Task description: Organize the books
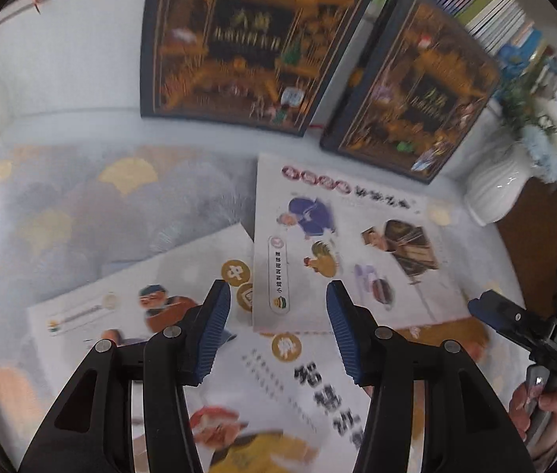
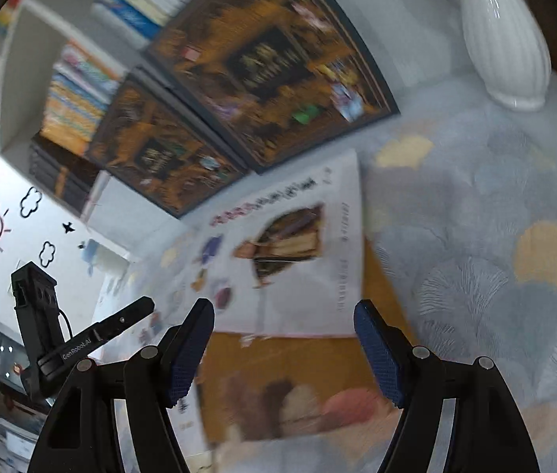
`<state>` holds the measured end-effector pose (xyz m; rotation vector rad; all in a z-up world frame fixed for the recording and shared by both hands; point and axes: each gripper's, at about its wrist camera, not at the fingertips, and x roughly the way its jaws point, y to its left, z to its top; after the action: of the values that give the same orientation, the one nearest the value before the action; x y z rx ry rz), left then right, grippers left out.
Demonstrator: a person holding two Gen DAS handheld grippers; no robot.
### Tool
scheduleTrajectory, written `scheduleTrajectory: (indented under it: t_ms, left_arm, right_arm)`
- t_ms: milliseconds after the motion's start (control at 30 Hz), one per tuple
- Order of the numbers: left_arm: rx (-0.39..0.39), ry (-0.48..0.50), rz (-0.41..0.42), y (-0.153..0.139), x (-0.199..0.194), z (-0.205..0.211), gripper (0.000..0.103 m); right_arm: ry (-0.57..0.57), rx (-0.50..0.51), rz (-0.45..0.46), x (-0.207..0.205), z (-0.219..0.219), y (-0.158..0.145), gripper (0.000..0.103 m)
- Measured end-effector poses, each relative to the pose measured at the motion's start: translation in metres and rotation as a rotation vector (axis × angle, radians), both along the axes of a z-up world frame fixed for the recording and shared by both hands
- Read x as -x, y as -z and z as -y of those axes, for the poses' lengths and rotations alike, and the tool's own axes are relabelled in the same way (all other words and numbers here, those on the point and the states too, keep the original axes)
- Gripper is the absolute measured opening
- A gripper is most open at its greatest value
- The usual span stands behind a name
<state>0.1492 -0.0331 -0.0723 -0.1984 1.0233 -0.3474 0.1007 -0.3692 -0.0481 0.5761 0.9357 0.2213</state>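
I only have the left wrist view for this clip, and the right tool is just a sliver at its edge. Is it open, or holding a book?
Observer: The right tool is open, with nothing between its fingers.
Reviewer: What lies beneath it?
Observer: An orange-covered picture book, with the white illustrated paperback lying over its far edge.
Reviewer: I see book spines at the top. Is that a shelf?
Observer: Yes, a white shelf unit with separate compartments that hold flat stacks of books.
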Motion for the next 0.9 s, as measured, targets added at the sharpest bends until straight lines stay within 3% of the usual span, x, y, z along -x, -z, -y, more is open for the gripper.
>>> scheduleTrajectory:
  t_ms: [167,367,667,800,900]
  left_arm:
    - [-0.046,0.054,0.023,0.003,0.001,0.015,0.051]
    - [-0.084,0.072,-0.006,-0.005,0.018,0.008,0.051]
    - [-0.036,0.164,-0.04,-0.012,0.122,-0.043,0.051]
    - [0.009,0.193,-0.048,-0.021,0.178,-0.056,0.051]
    - [-0.023,0.221,0.0,-0.032,0.23,-0.06,0.051]
  right_arm:
    - [-0.057,0.041,0.023,-0.003,-0.009,0.001,0.076]
    - [-0.145,0.088,-0.045,0.021,-0.029,-0.003,0.076]
    - [-0.325,0.095,-0.052,0.167,-0.087,-0.008,0.075]
    - [-0.364,0.026,-0.046,0.225,-0.116,-0.008,0.073]
    - [-0.435,0.071,-0.017,0.27,-0.152,-0.01,0.072]
